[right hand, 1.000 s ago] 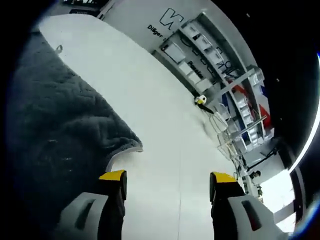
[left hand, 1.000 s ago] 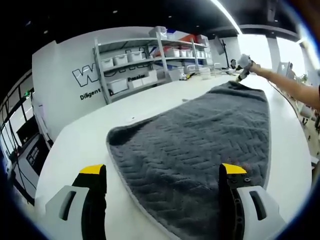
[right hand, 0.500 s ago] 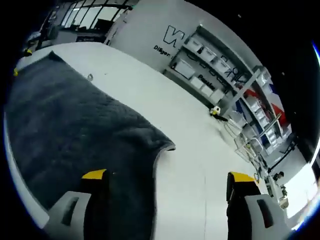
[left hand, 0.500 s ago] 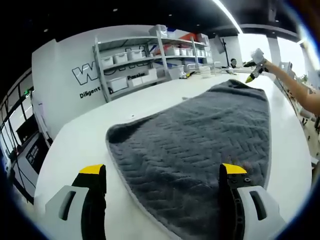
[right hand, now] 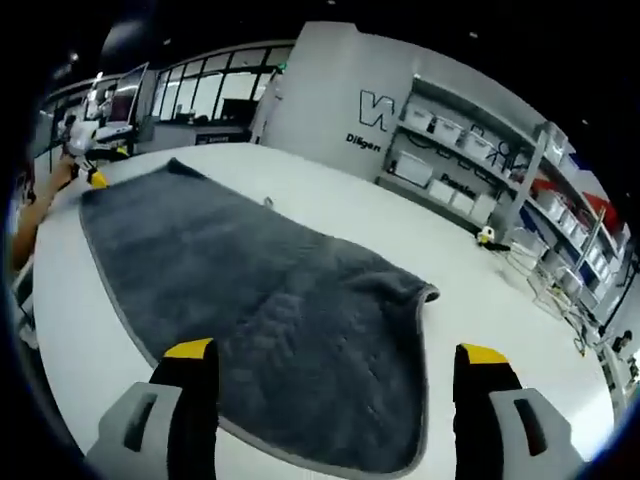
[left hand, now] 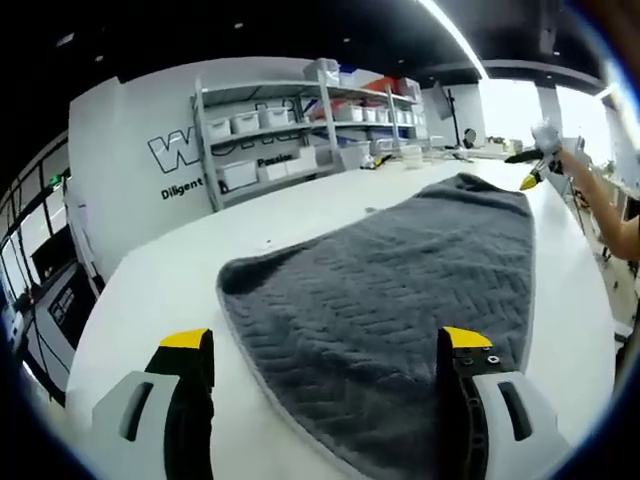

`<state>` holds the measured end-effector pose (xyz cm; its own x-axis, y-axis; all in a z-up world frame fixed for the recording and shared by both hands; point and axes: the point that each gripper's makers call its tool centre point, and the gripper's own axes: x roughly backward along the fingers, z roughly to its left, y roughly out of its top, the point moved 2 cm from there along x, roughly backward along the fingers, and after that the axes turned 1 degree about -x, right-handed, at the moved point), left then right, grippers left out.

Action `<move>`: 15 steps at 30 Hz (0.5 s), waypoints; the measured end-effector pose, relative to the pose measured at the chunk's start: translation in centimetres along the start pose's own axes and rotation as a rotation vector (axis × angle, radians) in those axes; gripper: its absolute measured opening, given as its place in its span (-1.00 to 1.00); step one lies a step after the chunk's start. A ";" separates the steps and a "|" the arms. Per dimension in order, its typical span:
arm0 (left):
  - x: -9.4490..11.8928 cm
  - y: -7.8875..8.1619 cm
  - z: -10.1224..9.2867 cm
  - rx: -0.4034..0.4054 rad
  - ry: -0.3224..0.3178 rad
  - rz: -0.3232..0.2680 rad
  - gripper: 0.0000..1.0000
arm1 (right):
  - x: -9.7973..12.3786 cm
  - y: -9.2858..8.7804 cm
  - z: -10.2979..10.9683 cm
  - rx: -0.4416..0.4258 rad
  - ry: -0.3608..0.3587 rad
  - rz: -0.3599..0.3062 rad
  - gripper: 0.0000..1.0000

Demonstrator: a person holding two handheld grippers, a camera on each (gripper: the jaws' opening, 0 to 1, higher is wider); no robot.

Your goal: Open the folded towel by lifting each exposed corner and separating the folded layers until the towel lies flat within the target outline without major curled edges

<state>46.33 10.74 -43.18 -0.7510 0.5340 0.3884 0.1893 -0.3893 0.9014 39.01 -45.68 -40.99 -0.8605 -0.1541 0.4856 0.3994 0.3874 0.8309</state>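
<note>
Towel: we see the dark grey herringbone-textured towel (left hand: pixel 400 290) spread open on the white table (left hand: pixel 150 290), one layer as far as we can judge; in the right gripper view the same towel (right hand: pixel 270 300) reaches from near our jaws away to the far left.
Left claw: the left gripper (left hand: pixel 328 352) has its yellow-tipped jaws spread wide with nothing between them, above the towel's near end; its right jaw is over cloth, its left jaw over bare table.
Right claw: the right gripper (right hand: pixel 338 365) is likewise wide apart and empty, above the towel's near edge.
Other views of the claws: the right gripper shows small at the far right of the left gripper view, beyond the towel's far corner; the left one shows small at far left of the right gripper view, held by a hand (right hand: pixel 40 205).
Hidden or unclear: we cannot make out any target outline on the table; the towel's nearest hem is cut off behind the jaws in the left gripper view.
Writing: on the white wall (left hand: pixel 120 140) we read large letters starting "W" and small text starting "Diligent"; the grey metal shelving with white bins (left hand: pixel 270 125) covers the rest.
Edges: the pale hem lies flat, with one corner (right hand: pixel 428 293) slightly lifted.
Open room: bare table borders the towel on both long sides.
</note>
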 end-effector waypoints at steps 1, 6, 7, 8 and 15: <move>0.2 0.0 -0.3 -0.014 -0.006 0.004 0.73 | 0.3 -0.1 0.5 0.002 0.011 -0.007 0.99; 1.4 -0.4 -2.8 -0.019 -0.083 0.017 0.46 | 0.6 -0.4 1.7 0.006 0.022 -0.019 0.99; 1.7 -0.7 -3.9 -0.033 -0.128 0.031 0.37 | 0.7 -0.4 1.9 0.009 0.027 -0.019 0.99; 1.9 -1.0 -4.3 -0.040 -0.145 0.045 0.27 | 0.7 -0.3 2.0 0.011 0.029 -0.020 0.99; 2.4 -3.0 -7.5 -0.059 -0.219 0.159 -0.08 | 0.3 -0.1 3.4 0.027 0.077 -0.026 0.99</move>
<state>39.23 7.59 -46.40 -0.5585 0.6099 0.5622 0.2518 -0.5211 0.8155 37.64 -42.64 -41.82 -0.8433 -0.2331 0.4843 0.3677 0.4070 0.8362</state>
